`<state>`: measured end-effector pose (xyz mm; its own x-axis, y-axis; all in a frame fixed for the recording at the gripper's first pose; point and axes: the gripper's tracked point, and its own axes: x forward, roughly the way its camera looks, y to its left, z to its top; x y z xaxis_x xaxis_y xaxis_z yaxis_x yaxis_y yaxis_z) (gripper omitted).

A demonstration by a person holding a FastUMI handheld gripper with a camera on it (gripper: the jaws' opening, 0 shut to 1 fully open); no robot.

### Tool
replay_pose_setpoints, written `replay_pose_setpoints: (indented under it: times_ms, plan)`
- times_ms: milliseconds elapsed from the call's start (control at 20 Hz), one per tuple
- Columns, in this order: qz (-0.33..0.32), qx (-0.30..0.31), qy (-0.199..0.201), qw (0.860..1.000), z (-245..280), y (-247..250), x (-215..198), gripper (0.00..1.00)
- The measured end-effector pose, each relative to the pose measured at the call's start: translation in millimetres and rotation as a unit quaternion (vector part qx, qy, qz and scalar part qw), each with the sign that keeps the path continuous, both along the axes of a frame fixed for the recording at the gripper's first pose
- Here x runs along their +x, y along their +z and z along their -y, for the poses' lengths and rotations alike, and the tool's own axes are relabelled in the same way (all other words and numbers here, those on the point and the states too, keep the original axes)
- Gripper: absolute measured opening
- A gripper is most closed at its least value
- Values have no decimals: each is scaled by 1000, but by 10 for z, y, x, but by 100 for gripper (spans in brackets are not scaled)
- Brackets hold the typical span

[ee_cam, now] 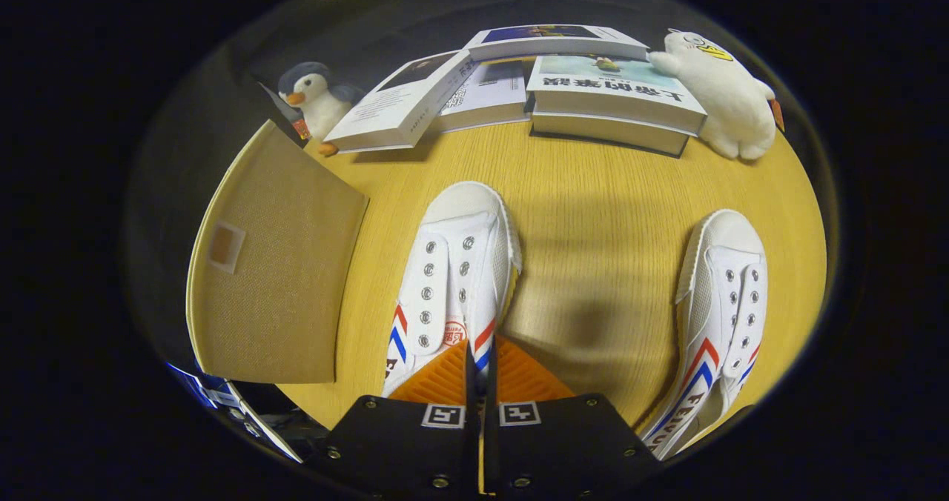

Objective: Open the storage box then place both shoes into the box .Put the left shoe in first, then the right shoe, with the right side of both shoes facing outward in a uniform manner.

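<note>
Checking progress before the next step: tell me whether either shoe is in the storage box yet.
No, both white sneakers sit on the wooden table, beside the closed storage box.

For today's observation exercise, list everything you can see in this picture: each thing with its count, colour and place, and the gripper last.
Shoes: two, white with red and blue stripes; one held at the gripper, one lying to its right.
Storage box: one, beige fabric, left of the shoes, lid shut.
Books: about four, mostly white covers, along the far side of the table.
Penguin toy: one, grey and white, beyond the box, beside the books.
White plush toy: one, right of the books.
Table: one, light wood.
Gripper: one, fingers closed on the side wall of the nearer shoe.
</note>
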<state>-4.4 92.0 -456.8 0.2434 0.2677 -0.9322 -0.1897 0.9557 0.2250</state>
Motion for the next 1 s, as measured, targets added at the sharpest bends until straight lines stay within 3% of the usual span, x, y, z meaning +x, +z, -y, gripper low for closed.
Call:
replay_pose_setpoints:
  times_ms: [250, 500, 1000]
  plan:
    - [-24, 35, -35, 998, -25, 242, -76, 3]
    - [-21, 45, -41, 998, -29, 621, -41, 3]
    - [12, 59, -9, 998, -294, 1443, 71, 2]
